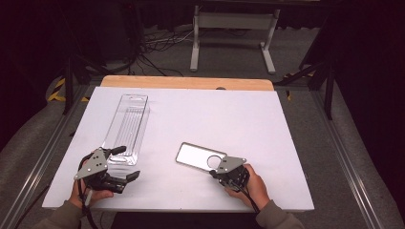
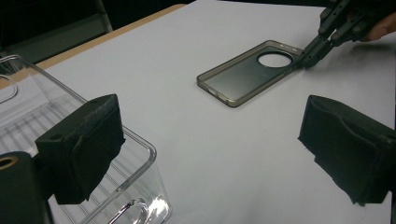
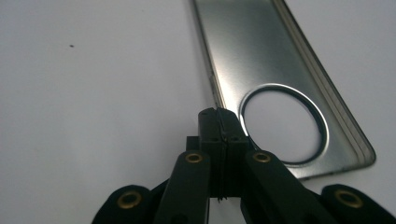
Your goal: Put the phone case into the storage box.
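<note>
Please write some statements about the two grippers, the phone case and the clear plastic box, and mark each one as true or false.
1. The right gripper has its jaws closed at the edge of the phone case. True.
2. The left gripper has its jaws closed on the clear box. False: its jaws stand wide open, one of them over the box's near corner.
3. The phone case lies inside the clear box. False: it lies on the white table, apart from the box.
4. The phone case has a round hole near the end where the right gripper is. True.
5. The clear box is on the person's left side of the table. True.
</note>
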